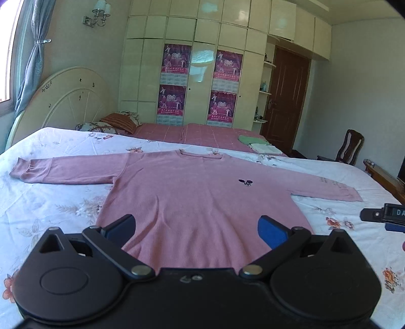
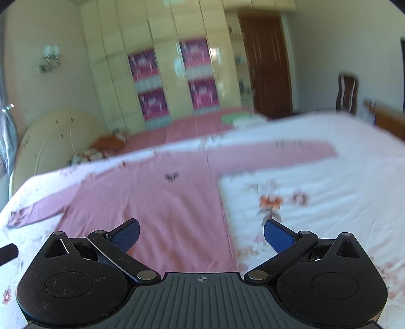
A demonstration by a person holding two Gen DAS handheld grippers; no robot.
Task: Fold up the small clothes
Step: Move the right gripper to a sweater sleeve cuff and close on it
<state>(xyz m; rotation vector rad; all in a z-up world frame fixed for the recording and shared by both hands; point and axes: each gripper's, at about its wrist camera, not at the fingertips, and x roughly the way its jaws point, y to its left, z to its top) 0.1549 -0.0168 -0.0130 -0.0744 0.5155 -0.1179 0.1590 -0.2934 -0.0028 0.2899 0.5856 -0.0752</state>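
Floral white sheet (image 1: 63, 202) covers the near bed across the lower frame. Pink checked bed (image 1: 202, 134) behind it, mid-frame; folded green and white cloths (image 1: 255, 143) stacked at its right end, pillows (image 1: 111, 124) at its left. Round cream headboard (image 1: 73, 98) at left. Cream wardrobe (image 1: 192, 63) centre top, four magenta posters (image 1: 177, 59) on its doors. Brown door (image 1: 286, 101) right of the wardrobe. Wooden chair (image 1: 350, 149) at right. Wall lamp (image 1: 97, 15) upper left, blue curtain (image 1: 30, 58) far left. Right view blurred; same room.
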